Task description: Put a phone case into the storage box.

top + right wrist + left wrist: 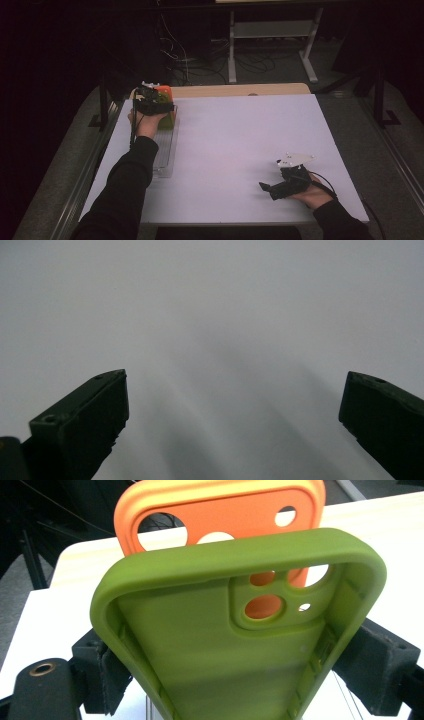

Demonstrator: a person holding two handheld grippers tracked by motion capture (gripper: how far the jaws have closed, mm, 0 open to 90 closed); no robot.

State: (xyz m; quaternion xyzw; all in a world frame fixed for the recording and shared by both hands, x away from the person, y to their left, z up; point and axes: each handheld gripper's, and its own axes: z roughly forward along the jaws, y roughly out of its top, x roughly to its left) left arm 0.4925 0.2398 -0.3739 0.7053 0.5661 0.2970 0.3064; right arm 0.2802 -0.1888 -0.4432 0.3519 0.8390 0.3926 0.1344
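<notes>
1. The green phone case (235, 645) sits between the two jaws of the left tool (155, 107). It stands up on its end in a clear rack (167, 150), with its hollow side facing the tool.
2. The black pads (107, 672) are right by the case's two long sides. I can't be sure they press on it. The jaws look a bit loose, so the tool may be letting go.
3. The case looks soft, bendy and light. It will not break, but it can squash or flop if you pinch it hard. The long side rims are the best place to hold it.
4. Just behind the green case, away from the tool, stands an orange phone case (220, 515). They are very close, so a tilt could bump it.
5. The rack lies near the left edge of the white surface (240, 145). The wide middle is open room.
6. The right tool (272, 189) rests well apart, near the front edge. Its jaws stand wide open with nothing in them.
</notes>
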